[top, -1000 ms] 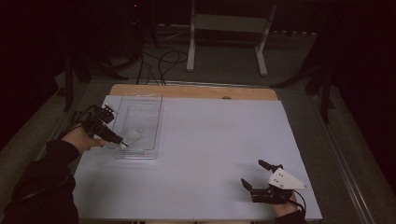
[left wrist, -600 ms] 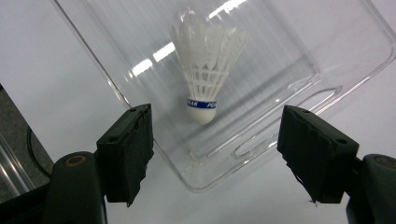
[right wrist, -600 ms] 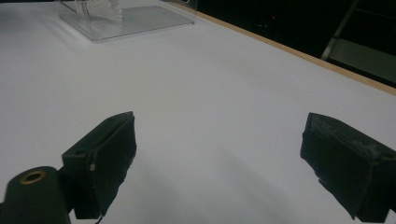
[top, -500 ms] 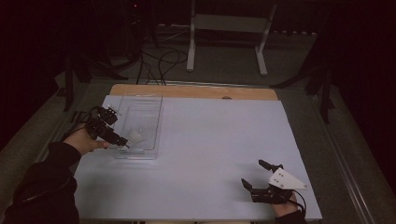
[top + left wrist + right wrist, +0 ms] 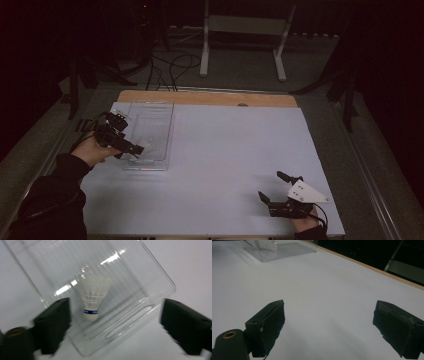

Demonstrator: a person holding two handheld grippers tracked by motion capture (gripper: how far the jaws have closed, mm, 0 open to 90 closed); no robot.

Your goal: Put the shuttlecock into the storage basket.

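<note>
A white shuttlecock (image 5: 93, 297) with a blue band at its cork lies inside a clear plastic box (image 5: 152, 131), near the box's near end. My left gripper (image 5: 131, 150) hovers over that end of the box (image 5: 140, 272). In the left gripper view its jaws (image 5: 116, 315) have just been opening and now stand wide, with the shuttlecock between them but untouched. My right gripper (image 5: 270, 184) rests open at the table's front right, and the right gripper view (image 5: 329, 312) has only bare tabletop between its jaws.
The box stands on a pale sheet (image 5: 230, 150) that covers a wooden table (image 5: 210, 98). In the right gripper view the box (image 5: 279, 248) is far off. Behind the table, white stand legs (image 5: 205, 45) and cables (image 5: 170, 65) sit on the dark floor.
The left gripper's jaws have spread apart over the near end of the box and the hand has shifted slightly. The right gripper has not moved.
</note>
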